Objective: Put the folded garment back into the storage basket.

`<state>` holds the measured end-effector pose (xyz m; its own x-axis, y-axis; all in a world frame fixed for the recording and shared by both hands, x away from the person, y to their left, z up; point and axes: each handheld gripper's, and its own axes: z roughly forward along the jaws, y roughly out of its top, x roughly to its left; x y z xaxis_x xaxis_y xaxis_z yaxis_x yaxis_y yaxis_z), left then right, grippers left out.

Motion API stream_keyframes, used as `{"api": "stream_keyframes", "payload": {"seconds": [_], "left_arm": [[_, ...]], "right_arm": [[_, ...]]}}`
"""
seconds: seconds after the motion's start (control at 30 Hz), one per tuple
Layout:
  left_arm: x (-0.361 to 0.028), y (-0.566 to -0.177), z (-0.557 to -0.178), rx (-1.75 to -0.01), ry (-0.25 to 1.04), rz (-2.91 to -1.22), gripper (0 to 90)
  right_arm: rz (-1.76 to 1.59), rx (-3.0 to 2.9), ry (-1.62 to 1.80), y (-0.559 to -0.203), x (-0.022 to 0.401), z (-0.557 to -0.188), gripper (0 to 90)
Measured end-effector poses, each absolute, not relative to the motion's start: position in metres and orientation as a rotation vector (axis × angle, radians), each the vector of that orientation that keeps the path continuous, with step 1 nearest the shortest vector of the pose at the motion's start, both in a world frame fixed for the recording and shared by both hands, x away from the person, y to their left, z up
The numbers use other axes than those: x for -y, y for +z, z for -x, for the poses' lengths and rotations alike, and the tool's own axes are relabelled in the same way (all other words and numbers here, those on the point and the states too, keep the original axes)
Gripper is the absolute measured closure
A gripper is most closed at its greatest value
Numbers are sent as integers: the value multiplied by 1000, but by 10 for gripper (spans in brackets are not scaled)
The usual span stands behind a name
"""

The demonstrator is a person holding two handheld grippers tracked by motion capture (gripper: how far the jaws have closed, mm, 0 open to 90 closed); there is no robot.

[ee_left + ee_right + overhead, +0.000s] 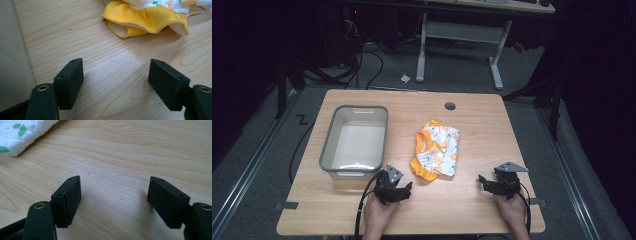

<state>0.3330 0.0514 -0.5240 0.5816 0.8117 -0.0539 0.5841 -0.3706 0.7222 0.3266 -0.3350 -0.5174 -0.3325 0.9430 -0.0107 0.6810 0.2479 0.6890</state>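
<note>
Light wooden table [472, 200] with a grey plastic bin [355, 141] and a folded orange-trimmed garment [438, 149]

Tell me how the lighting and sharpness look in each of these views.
High view: table brightly lit, surroundings nearly black, overall soft. Left gripper view: wood grain sharp, a pale glare patch below the yellow cloth, soft shadows beside the open left gripper. Right gripper view: even light, the open right gripper slightly blurred up close.
</note>
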Motion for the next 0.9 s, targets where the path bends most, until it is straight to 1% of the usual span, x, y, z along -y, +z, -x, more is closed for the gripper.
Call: {"api": "stream_keyframes", "payload": {"seconds": [0.23,0.4,0.73,0.9], "left_arm": [[-49,-524,-332,-1118,418,-2096,275],[-46,-524,-333,-1134,420,-2094,249],[-42,-523,-332,-1129,419,-2104,254],[-41,-520,-331,-1130,382,-2105,257]], "right_arm": [[-1481,-2101,830,-517,335,-327,275],[-1481,-2101,830,-517,335,-327,274],[-1481,-2101,830,-517,335,-327,275],[-1481,-2101,831,-517,335,-327,274]]}}
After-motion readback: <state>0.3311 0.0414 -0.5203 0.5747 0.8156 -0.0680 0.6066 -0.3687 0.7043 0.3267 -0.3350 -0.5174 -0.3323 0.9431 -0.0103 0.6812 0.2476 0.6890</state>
